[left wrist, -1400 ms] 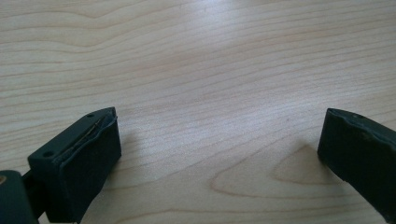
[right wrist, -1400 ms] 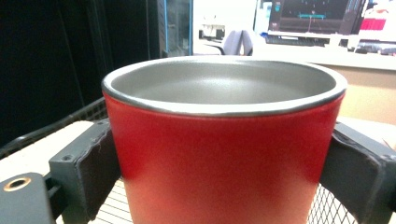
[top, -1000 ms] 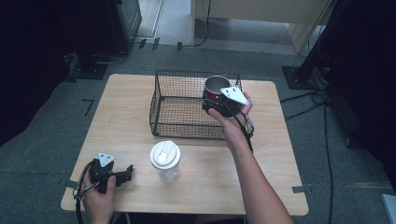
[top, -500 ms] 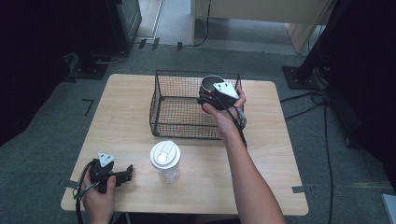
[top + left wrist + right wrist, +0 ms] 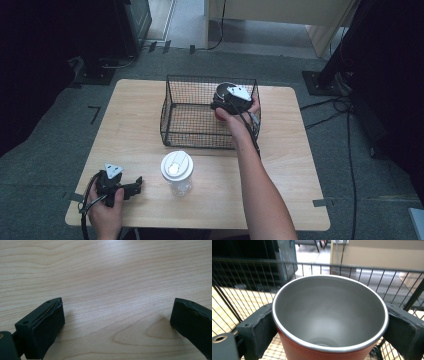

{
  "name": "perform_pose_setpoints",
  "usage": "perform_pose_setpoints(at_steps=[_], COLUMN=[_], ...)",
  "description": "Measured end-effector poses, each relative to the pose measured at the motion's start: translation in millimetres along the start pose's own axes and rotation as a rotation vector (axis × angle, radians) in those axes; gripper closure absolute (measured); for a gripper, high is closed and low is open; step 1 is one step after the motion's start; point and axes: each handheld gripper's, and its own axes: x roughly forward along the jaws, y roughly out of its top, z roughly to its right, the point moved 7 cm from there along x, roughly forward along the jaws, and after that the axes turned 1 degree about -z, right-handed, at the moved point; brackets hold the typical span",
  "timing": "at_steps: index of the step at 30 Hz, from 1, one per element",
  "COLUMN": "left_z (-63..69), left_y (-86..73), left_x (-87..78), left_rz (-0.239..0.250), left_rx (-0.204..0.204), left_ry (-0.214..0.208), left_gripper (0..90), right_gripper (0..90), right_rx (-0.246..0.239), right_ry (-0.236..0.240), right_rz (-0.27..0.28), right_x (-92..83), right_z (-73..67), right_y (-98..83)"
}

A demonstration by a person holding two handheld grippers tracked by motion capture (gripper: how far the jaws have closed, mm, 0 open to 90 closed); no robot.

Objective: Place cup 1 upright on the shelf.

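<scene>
Bright tabletop, dark surroundings, soft shadows, slightly blurred close-ups

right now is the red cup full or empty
Empty. The right gripper view looks straight into the red cup, held in the right hand-held gripper over the wire basket: bare grey metal inside down to the bottom, no liquid.

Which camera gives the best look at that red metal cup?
The right gripper view: the red cup sits close up between the right tool pads, its steel inside plain. The high view shows it small, partly behind the hand, inside the wire basket. The left gripper view shows bare table.
</scene>
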Motion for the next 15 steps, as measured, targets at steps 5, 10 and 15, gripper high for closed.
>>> perform_pose_setpoints(at_steps=[5, 10, 15], left_z=[0.0, 0.0, 0.0], left_y=[0.0, 0.0, 0.0], left_x=[0.0, 0.0, 0.0], left_rz=[0.001, 0.000, 0.001], left_rx=[0.000, 0.000, 0.000], left_ry=[0.000, 0.000, 0.000], left_gripper=[0.0, 0.0, 0.0], right_gripper=[6.4, 6.3, 6.3], right_rx=[-0.016, -0.016, 0.000], right_ry=[-0.036, -0.038, -0.026], right_rz=[-0.048, -0.070, -0.083], right_x=[4.3, 6.0, 5.3], right_z=[3.3, 3.9, 4.1], right_y=[-8.7, -13.1, -13.1])
